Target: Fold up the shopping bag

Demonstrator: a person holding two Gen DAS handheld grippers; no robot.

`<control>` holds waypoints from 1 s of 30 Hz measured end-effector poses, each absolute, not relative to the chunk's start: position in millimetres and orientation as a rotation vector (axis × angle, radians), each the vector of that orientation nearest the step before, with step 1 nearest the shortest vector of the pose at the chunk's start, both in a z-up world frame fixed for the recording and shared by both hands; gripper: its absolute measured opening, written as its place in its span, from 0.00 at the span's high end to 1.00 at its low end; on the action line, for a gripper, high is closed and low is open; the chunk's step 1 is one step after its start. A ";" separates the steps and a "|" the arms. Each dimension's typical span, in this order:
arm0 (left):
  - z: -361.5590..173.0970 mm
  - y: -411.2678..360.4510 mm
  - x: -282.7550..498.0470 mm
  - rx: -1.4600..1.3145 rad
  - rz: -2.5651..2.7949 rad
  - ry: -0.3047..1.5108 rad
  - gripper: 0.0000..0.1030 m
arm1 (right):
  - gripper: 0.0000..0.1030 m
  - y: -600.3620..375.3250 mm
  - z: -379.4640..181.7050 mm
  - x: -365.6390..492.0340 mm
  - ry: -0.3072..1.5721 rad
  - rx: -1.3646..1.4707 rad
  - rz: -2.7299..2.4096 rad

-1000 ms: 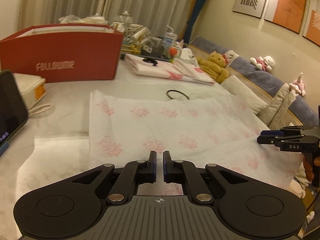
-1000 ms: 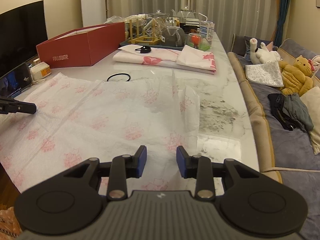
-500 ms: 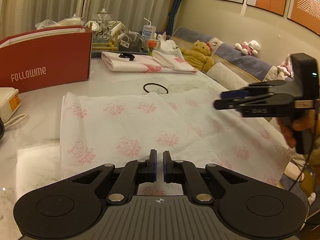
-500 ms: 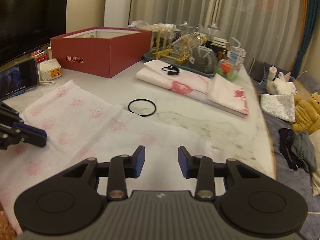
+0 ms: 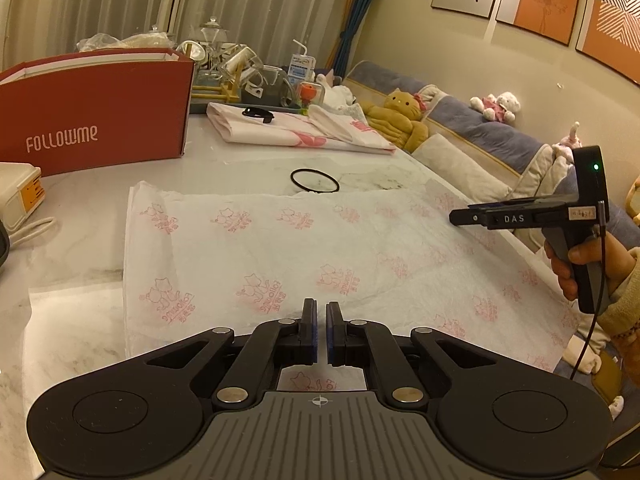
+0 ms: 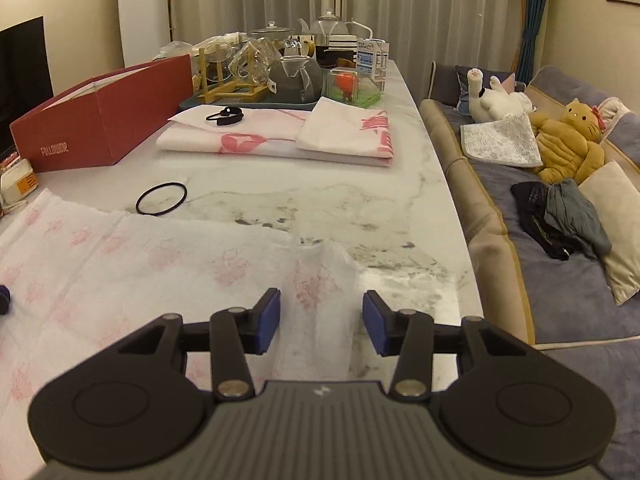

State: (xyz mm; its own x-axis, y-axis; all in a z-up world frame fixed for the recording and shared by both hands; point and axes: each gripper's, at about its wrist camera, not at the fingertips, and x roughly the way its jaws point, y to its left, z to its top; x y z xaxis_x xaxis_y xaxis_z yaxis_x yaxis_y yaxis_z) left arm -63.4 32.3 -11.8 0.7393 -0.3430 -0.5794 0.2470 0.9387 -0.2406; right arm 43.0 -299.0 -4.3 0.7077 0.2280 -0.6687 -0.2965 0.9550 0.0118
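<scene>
A white shopping bag with pink cat prints [image 5: 304, 248] lies spread flat on the marble table; it also shows in the right wrist view [image 6: 152, 268]. My left gripper [image 5: 321, 334] is shut with a narrow slit, empty, over the bag's near edge. My right gripper [image 6: 320, 322] is open and empty above the bag's right end, where a raised fold [image 6: 320, 276] stands between the pads. The right gripper also shows in the left wrist view [image 5: 472, 217], held over the bag's far right side.
A black ring [image 5: 315, 180] lies just beyond the bag. Folded pink-and-white bags [image 6: 276, 136] lie further back. A red box [image 5: 92, 116], a tray of glassware [image 6: 264, 76] and a white device [image 5: 20, 196] stand on the table. A sofa [image 6: 560, 240] runs along the right.
My right gripper has swung right and moved lower over the bag's right end. The left gripper has shifted slightly; its jaws stay shut.
</scene>
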 end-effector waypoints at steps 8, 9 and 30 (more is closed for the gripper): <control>-11.8 32.5 -62.9 -0.146 -0.323 0.669 0.96 | 0.57 -294.7 -7.1 41.1 0.693 -0.116 0.295; -11.6 32.7 -63.1 -0.147 -0.324 0.669 0.96 | 0.57 -295.2 -7.3 41.3 0.691 -0.114 0.297; -8.7 29.6 -67.3 -0.122 -0.318 0.676 0.96 | 0.60 -240.2 31.8 -11.1 0.588 -0.182 0.580</control>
State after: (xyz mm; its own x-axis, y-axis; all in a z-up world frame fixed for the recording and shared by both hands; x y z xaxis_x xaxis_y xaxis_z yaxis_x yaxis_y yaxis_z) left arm -67.3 29.6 -8.7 0.7337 -0.3281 -0.5950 0.2494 0.9446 -0.2134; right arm -11.1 -240.2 31.8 0.6792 0.4628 -0.5696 -0.5633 0.8262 -0.0003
